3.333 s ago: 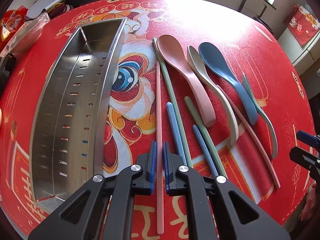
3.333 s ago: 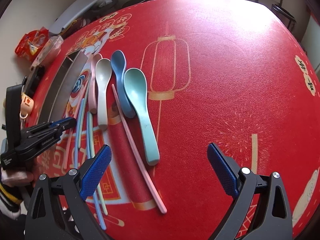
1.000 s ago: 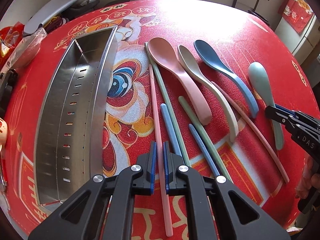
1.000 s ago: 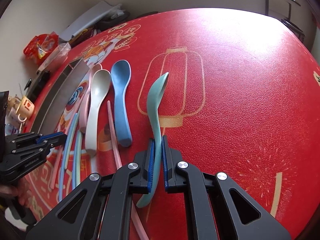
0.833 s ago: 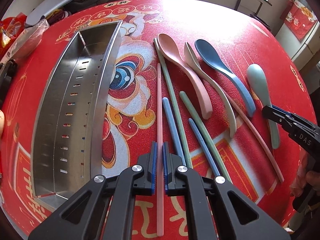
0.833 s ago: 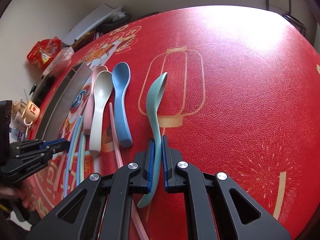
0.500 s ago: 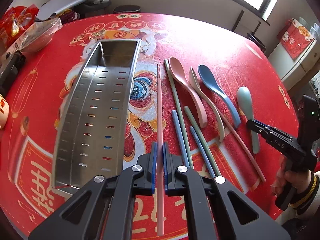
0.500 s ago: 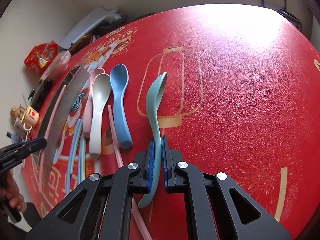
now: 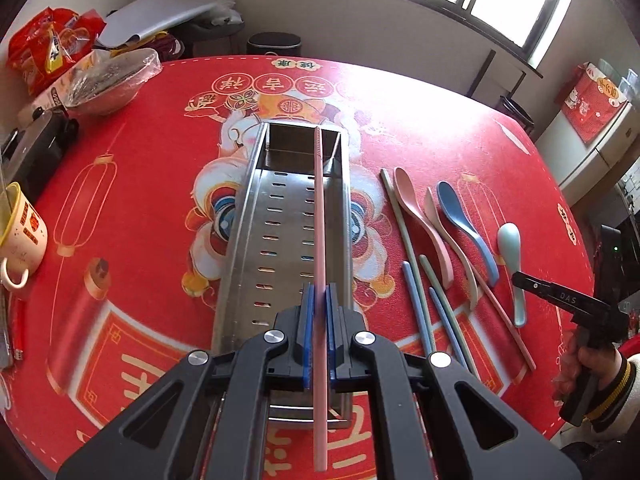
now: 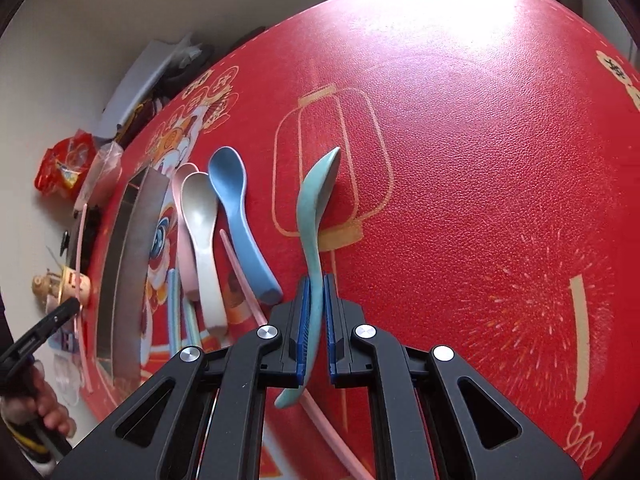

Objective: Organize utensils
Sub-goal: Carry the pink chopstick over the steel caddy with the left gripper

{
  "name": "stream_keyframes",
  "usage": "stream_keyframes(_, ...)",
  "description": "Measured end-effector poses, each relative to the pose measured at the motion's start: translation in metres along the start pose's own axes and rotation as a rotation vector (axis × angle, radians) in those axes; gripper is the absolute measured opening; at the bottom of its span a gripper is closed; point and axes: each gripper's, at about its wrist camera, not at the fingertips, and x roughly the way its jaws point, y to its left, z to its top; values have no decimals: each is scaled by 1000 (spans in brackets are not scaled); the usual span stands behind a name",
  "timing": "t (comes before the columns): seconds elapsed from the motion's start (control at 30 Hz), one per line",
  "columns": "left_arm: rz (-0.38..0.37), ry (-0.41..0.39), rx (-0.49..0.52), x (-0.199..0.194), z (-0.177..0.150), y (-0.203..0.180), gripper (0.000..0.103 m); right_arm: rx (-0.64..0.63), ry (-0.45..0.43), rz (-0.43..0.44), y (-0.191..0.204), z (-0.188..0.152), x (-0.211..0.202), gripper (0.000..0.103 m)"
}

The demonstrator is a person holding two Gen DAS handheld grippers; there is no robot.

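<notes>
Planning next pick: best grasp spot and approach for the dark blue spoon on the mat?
Likely best: grip the blue spoon on its narrow handle, near the end closest to the person, coming from above with fingers straddling the handle. It lies flat, bowl away; the beige spoon crowds one side, so mid-handle clearance looks tight.

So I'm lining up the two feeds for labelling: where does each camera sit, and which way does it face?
Left wrist: rides the left hand-held gripper, looking along the pink chopstick over the steel tray; the other hand shows at right.
Right wrist: rides the right hand-held gripper, looking along the teal spoon across the red table.
Shared: tray, blue spoon, both gripped utensils.
</notes>
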Motion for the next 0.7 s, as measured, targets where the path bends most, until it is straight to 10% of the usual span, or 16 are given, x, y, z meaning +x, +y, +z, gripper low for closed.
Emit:
stream_keyframes(0.57, -103, 76, 63, 56, 31, 16, 6, -39, -47, -146, 43, -7, -8, 10)
stream_keyframes(0.7, -114, 88, 74, 61, 32, 18, 6, -61, -87, -170, 52, -3, -8, 52)
